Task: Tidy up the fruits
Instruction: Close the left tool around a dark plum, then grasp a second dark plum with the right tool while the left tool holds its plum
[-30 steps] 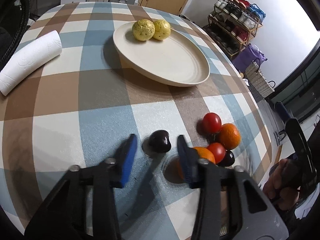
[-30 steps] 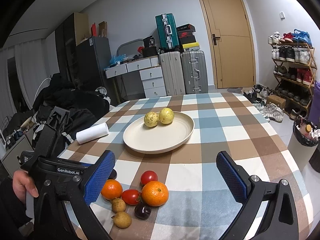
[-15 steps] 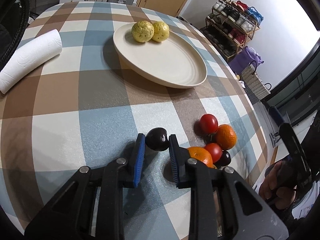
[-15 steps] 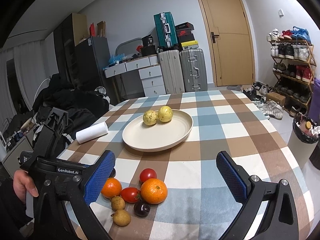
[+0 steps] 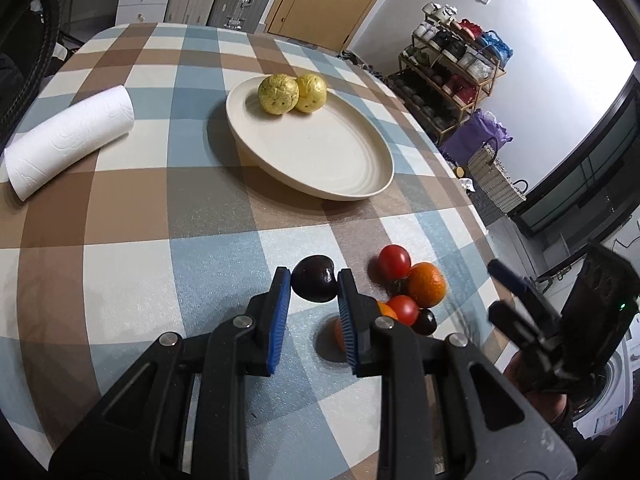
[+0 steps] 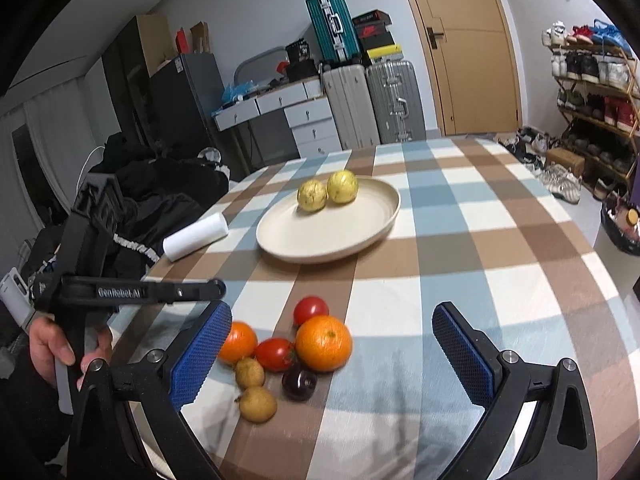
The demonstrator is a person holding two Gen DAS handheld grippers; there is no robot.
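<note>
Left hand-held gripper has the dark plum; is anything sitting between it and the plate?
Nothing visible. Between the plum in the left hand-held gripper and the plate lies only bare tablecloth.

A checked table carries a cream plate. Left of the plate lies a paper roll. Nearer than the plate sits a fruit cluster: oranges, tomatoes, a plum and small brown fruits.

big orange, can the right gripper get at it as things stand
Probably yes. The right gripper is open, and the big orange sits between its fingers with nothing above it, though a tomato and dark plum crowd it.
</note>
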